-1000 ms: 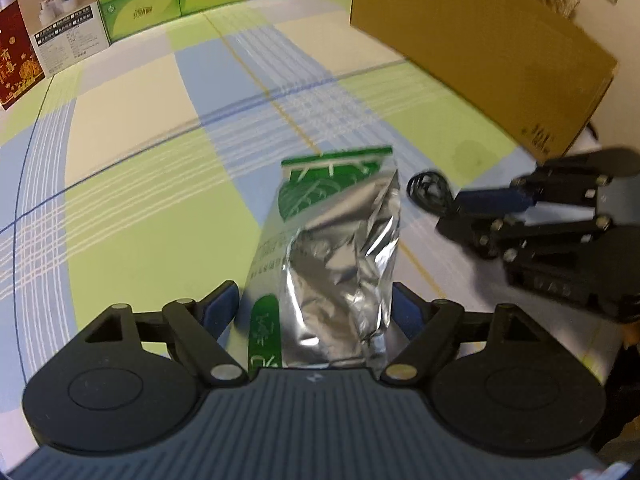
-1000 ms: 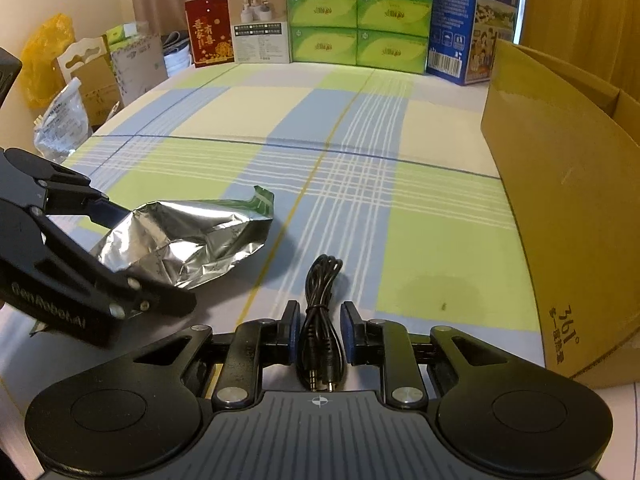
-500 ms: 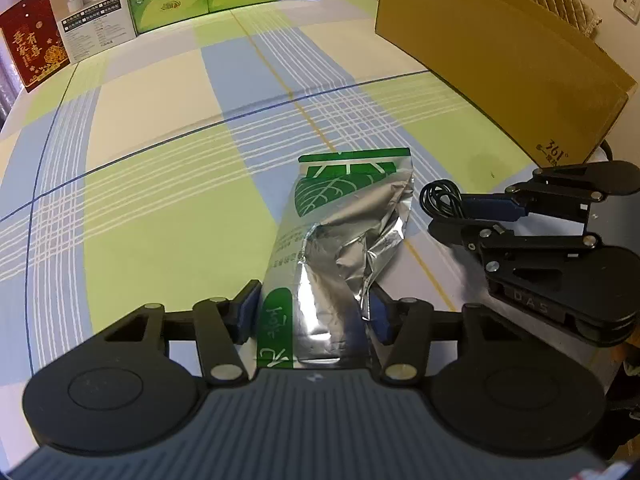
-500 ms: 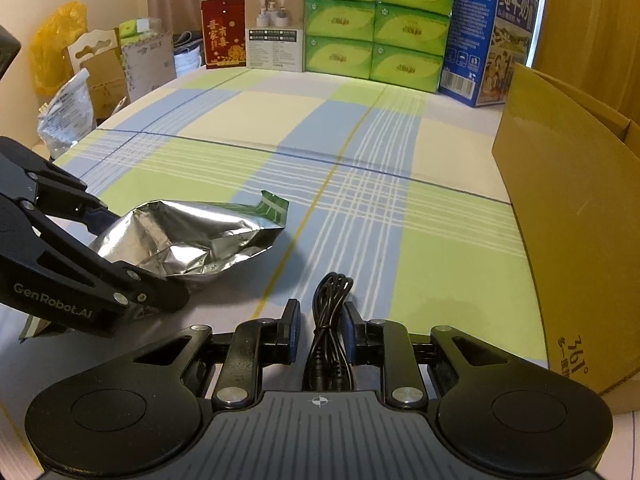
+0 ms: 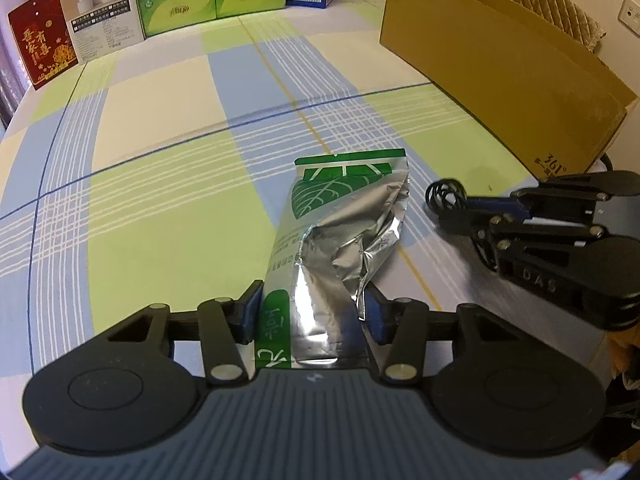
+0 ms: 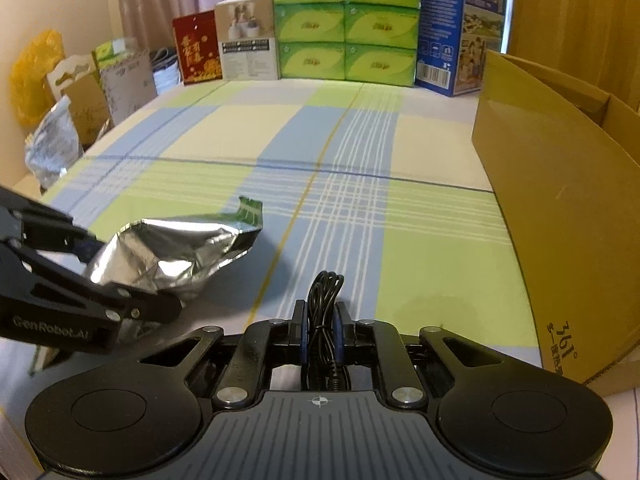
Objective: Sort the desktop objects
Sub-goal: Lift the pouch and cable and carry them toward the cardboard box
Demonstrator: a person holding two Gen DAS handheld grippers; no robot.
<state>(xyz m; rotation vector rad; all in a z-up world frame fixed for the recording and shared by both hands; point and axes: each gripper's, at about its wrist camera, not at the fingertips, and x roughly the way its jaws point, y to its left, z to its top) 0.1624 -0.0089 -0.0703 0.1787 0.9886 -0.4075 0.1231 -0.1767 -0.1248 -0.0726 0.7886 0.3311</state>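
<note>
- The surface is a bed or table covered with a checked cloth (image 6: 224,148) in pale green, blue and cream, crossed by thin white and dark lines.
- A brown cardboard box (image 6: 560,216) stands on its right side, flaps open.
- Along the far edge stand stacked green tissue packs (image 6: 344,24), a blue carton (image 6: 460,28), a white box (image 6: 248,48) and a red box (image 6: 196,50).

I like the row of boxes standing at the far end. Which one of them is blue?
The tall blue carton at the right end of the row, beside the stacked green tissue packs. The others are red, white or green.
</note>
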